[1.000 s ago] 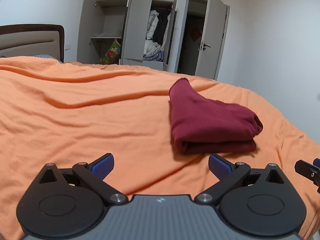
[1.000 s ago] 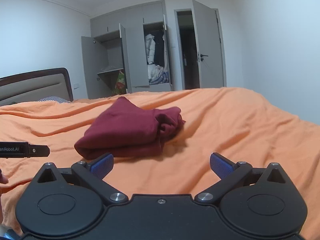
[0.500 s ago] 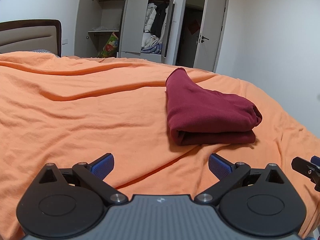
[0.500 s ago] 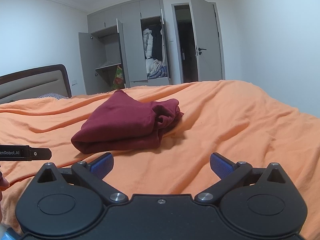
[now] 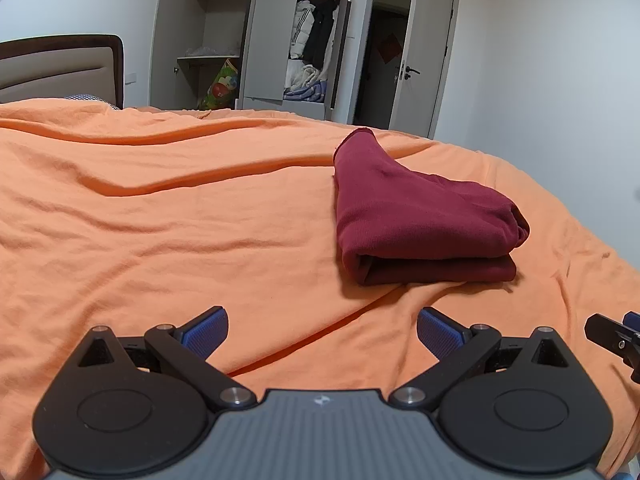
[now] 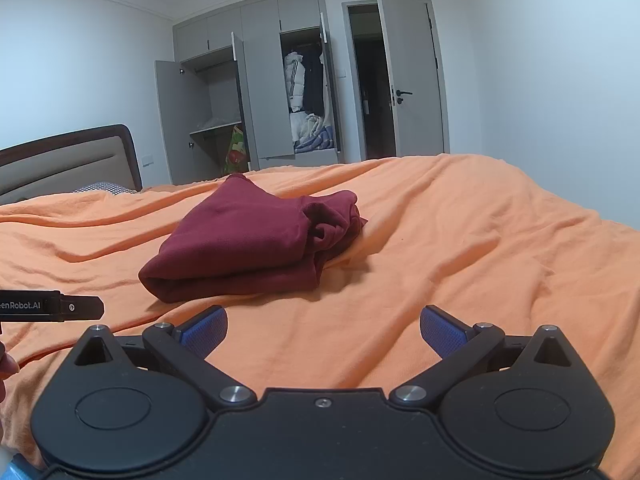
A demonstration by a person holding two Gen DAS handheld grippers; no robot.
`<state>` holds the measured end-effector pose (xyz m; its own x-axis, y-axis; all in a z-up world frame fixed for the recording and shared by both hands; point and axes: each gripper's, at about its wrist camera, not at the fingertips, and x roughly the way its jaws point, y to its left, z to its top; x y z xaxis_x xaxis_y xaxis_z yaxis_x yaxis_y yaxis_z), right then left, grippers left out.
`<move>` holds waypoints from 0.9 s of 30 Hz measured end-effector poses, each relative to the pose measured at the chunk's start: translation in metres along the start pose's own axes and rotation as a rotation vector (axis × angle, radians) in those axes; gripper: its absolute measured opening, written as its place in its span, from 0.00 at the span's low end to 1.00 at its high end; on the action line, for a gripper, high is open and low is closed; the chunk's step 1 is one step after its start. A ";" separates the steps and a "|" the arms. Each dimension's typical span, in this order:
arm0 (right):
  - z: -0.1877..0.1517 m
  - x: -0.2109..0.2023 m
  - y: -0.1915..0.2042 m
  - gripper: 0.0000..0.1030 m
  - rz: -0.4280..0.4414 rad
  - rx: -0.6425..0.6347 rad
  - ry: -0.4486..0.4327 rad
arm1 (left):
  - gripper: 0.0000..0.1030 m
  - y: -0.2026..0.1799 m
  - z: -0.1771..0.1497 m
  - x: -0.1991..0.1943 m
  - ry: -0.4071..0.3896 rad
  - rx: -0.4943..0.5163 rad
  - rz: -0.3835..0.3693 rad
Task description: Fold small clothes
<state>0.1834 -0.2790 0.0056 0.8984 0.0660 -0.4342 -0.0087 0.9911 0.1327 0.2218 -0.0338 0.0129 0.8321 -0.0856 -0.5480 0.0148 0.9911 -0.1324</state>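
While both hand-held grippers hang wide open and hold nothing, the left hand-held gripper [image 5: 322,326] and the right hand-held gripper [image 6: 323,326] face a folded dark red soft cloth [image 5: 416,216] [image 6: 256,240]. It lies on the orange bed sheet [image 5: 160,220], its long side running away toward the open grey wardrobe [image 5: 304,36], which holds hanging coats [image 5: 312,32].
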 end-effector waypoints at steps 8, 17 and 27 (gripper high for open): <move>-0.001 0.002 -0.001 0.99 0.001 0.002 0.006 | 1.00 0.000 0.000 0.003 0.007 0.001 0.001; -0.002 0.004 -0.001 0.99 -0.001 0.005 0.011 | 1.00 -0.001 0.000 0.003 0.010 0.000 0.002; -0.002 0.005 -0.001 0.99 0.000 0.005 0.014 | 1.00 0.000 0.000 0.005 0.015 0.002 0.001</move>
<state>0.1870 -0.2797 0.0020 0.8920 0.0682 -0.4469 -0.0068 0.9905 0.1377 0.2255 -0.0344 0.0103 0.8236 -0.0862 -0.5606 0.0149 0.9913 -0.1305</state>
